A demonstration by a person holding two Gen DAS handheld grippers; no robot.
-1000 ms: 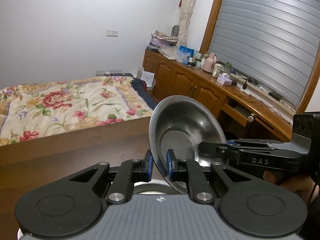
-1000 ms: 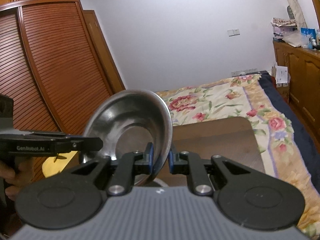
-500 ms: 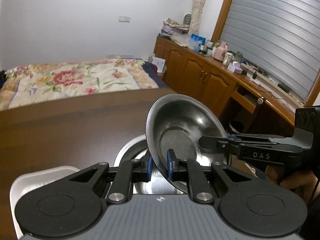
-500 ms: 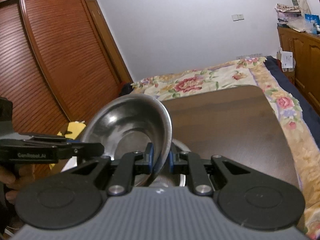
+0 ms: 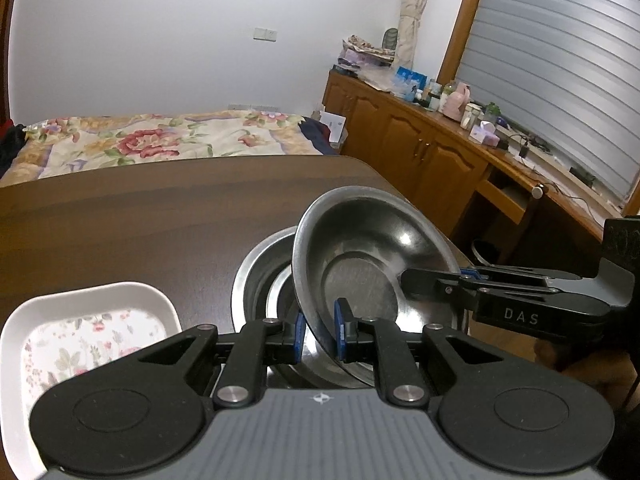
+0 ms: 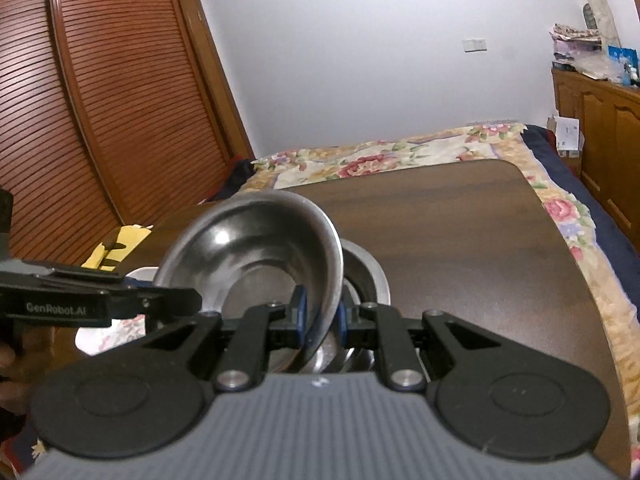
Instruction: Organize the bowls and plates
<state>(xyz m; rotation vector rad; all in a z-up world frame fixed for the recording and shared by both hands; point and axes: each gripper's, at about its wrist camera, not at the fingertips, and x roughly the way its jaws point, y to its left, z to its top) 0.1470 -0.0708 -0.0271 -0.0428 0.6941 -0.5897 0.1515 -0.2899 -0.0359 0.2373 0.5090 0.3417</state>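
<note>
Dark wood-grain table [image 5: 160, 216] fills the foreground of a bedroom, with a floral bedspread [image 5: 160, 140] behind it, a louvred wardrobe [image 6: 100, 100] seen to the left in the right wrist view, and a long wooden cabinet [image 5: 420, 148] along the shuttered window.

One steel bowl [image 5: 372, 256] is held tilted above the table by both tools at once. The left gripper [image 5: 320, 338] is clamped on the near rim of the bowl, one blue pad [image 5: 340, 332] lying inside the rim and the other outside. The right gripper [image 6: 320, 318] is likewise closed on the opposite rim (its dark body is also seen reaching in from the right in the left wrist view), so the bowl is pinched from two sides.

Directly below the held bowl, a second steel bowl [image 5: 260, 276] is seen resting on the table; whether the two touch cannot be told. Just to the left of it, a white rectangular plate [image 5: 88, 320] with a flower print is lying flat on the table, near its front edge.
</note>
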